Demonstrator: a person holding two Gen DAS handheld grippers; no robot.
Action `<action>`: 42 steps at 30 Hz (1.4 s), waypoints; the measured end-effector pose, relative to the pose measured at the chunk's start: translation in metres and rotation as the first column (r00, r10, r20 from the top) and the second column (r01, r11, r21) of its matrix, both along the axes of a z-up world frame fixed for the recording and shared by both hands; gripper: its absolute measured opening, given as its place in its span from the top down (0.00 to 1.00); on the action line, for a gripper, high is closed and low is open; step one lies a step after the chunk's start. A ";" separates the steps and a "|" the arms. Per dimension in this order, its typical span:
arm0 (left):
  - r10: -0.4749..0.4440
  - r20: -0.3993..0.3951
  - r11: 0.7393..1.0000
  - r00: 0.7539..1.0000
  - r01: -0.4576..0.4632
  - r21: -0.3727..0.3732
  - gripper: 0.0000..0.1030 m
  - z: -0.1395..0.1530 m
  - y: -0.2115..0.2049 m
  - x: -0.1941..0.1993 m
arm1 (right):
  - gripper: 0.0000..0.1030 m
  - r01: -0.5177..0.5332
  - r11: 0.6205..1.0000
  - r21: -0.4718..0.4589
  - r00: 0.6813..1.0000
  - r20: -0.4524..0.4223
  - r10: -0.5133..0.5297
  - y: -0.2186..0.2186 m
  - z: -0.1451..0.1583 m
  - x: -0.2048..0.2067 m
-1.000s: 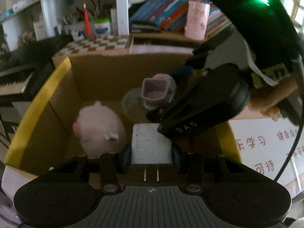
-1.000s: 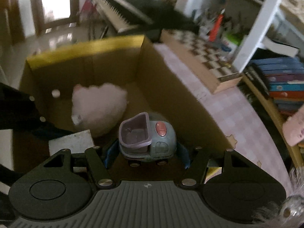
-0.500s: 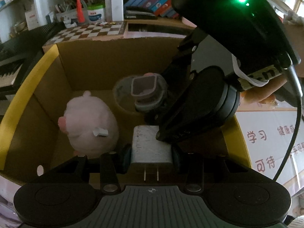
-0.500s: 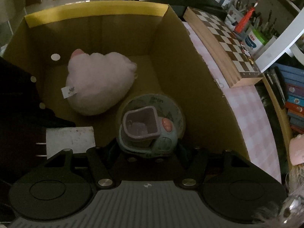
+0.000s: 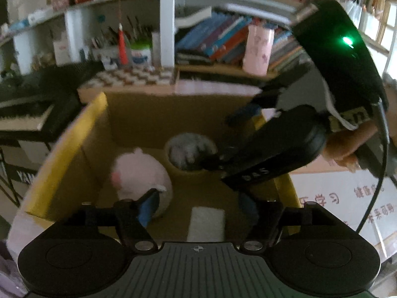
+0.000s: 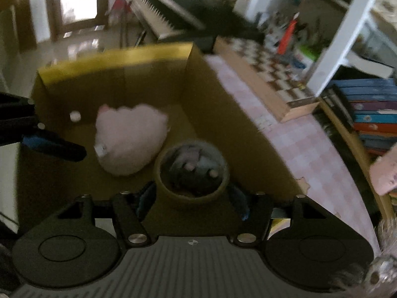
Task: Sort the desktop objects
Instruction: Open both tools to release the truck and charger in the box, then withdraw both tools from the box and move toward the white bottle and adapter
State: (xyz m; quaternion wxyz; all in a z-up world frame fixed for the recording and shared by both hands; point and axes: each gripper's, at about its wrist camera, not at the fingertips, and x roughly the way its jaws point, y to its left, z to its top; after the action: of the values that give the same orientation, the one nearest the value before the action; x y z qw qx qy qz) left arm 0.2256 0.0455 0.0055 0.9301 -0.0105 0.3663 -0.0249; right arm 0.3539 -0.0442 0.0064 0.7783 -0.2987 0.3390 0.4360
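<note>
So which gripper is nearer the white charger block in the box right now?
Left. The left gripper hangs directly over the white charger block, jaws opening around it. The right gripper sits off beside it, over the tape roll.

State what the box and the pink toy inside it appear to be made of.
Box: looks like corrugated cardboard, with matt brown walls folded at the corners and yellow tape or trim along the top edge. Pink toy: apparently plush fabric over soft stuffing, with a fuzzy outline, a rounded, squashy shape and a small sewn-in white tag.
</note>
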 end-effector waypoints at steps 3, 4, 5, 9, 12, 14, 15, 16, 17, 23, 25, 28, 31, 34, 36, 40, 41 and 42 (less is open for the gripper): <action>0.006 0.048 1.000 0.999 -0.007 0.015 0.22 0.011 0.003 -0.012 | 0.29 0.059 0.996 0.062 0.997 0.042 -0.062 -0.011 0.015 -0.011; 0.012 0.068 1.000 0.998 -0.014 0.025 0.22 0.015 0.004 -0.017 | 0.29 0.077 0.993 0.085 0.995 0.048 -0.082 -0.014 0.020 -0.015; 0.018 0.085 0.999 0.996 -0.021 0.035 0.22 0.018 0.004 -0.022 | 0.29 0.097 0.990 0.106 0.993 0.054 -0.103 -0.019 0.025 -0.019; 0.038 0.135 0.998 0.990 -0.044 0.045 0.22 0.028 0.013 -0.037 | 0.29 0.170 0.968 0.184 0.978 0.091 -0.189 -0.035 0.041 -0.041; 0.058 0.167 0.997 0.984 -0.065 0.038 0.21 0.034 0.021 -0.048 | 0.29 0.225 0.946 0.233 0.962 0.104 -0.254 -0.047 0.047 -0.056; 0.070 0.185 0.996 0.980 -0.079 0.039 0.21 0.038 0.027 -0.059 | 0.29 0.274 0.924 0.267 0.945 0.102 -0.310 -0.055 0.048 -0.066; 0.077 0.194 0.995 0.978 -0.087 0.041 0.21 0.040 0.030 -0.064 | 0.29 0.301 0.910 0.286 0.936 0.096 -0.339 -0.060 0.049 -0.071; 0.082 0.198 0.995 0.977 -0.092 0.041 0.21 0.041 0.032 -0.068 | 0.29 0.333 0.892 0.306 0.923 0.088 -0.375 -0.065 0.050 -0.076; 0.088 0.203 0.994 0.975 -0.098 0.041 0.21 0.042 0.035 -0.074 | 0.29 0.362 0.875 0.322 0.910 0.082 -0.407 -0.069 0.050 -0.081; 0.136 0.227 0.988 0.964 -0.148 0.034 0.17 0.043 0.047 -0.107 | 0.28 0.522 0.753 0.401 0.795 0.092 -0.600 -0.094 0.048 -0.129; 0.153 0.232 0.986 0.961 -0.165 0.033 0.17 0.041 0.049 -0.119 | 0.27 0.567 0.711 0.416 0.756 0.079 -0.650 -0.100 0.041 -0.149; 0.154 0.220 0.986 0.963 -0.165 0.036 0.17 0.037 0.049 -0.134 | 0.27 0.616 0.669 0.416 0.717 0.058 -0.695 -0.106 0.030 -0.179; 0.149 0.207 0.986 0.967 -0.160 0.037 0.17 0.032 0.047 -0.149 | 0.27 0.640 0.648 0.412 0.692 0.058 -0.720 -0.111 0.020 -0.208; 0.150 0.192 0.987 0.970 -0.160 0.035 0.17 0.026 0.046 -0.164 | 0.27 0.663 0.626 0.411 0.668 0.052 -0.742 -0.114 0.013 -0.232; 0.156 0.181 0.986 0.971 -0.164 0.030 0.17 0.022 0.046 -0.173 | 0.27 0.675 0.611 0.413 0.654 0.047 -0.755 -0.113 0.010 -0.247; 0.166 0.168 0.984 0.972 -0.174 0.034 0.17 0.013 0.042 -0.189 | 0.26 0.683 0.602 0.413 0.645 0.046 -0.763 -0.108 0.004 -0.274; 0.171 0.164 0.984 0.972 -0.178 0.030 0.17 0.011 0.041 -0.193 | 0.25 0.681 0.604 0.413 0.646 0.049 -0.762 -0.106 0.003 -0.280; 0.175 0.159 0.983 0.972 -0.181 0.023 0.17 0.009 0.040 -0.197 | 0.24 0.679 0.607 0.412 0.649 0.050 -0.760 -0.105 0.002 -0.285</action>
State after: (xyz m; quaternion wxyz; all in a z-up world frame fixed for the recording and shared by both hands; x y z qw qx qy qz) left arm 0.0282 0.0859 0.0144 0.9545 -0.0238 0.2901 0.0649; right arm 0.0687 -0.1494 0.0089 0.9603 -0.0358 0.2573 0.1016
